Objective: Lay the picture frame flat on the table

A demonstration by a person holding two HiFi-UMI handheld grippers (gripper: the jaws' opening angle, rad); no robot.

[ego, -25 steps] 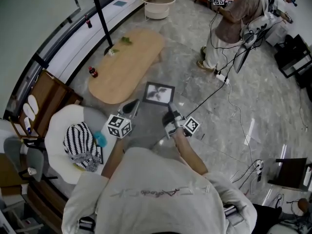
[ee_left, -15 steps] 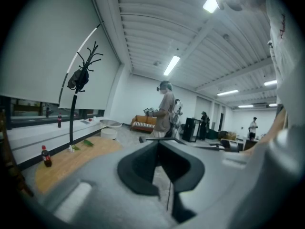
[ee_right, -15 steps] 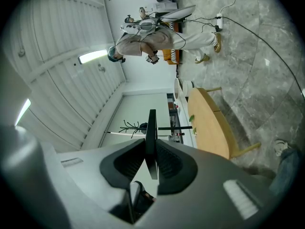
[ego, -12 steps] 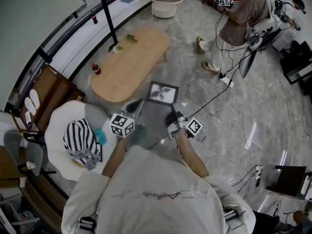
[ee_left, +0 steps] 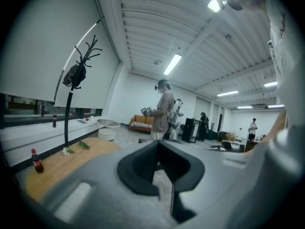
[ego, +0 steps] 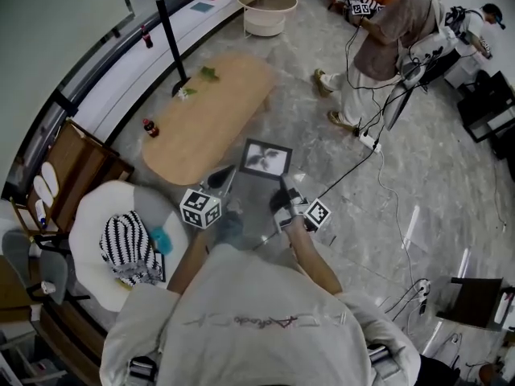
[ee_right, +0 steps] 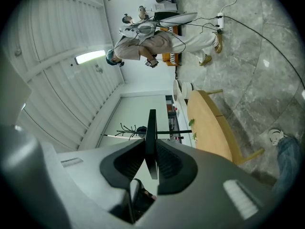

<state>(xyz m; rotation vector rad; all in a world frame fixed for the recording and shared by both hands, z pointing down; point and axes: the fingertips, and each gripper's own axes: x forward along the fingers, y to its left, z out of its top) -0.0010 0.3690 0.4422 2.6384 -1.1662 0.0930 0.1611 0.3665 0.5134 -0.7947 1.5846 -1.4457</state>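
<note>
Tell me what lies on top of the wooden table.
On it: a small upright bottle, a green sprig, a white flower. The left gripper hides its near end in that gripper's view.

L gripper [ego: 224,173]: jaws together | R gripper [ego: 280,185]: clamped | 2 arms fwd

The picture frame [ego: 266,159], dark-edged around a black-and-white print, is hanging in the air beside the near end of the oval wooden table [ego: 205,107]. It is tilting with its face upward and is not resting on the tabletop. The right gripper [ee_right: 151,152] is clamping its near edge, which is showing edge-on.
</note>
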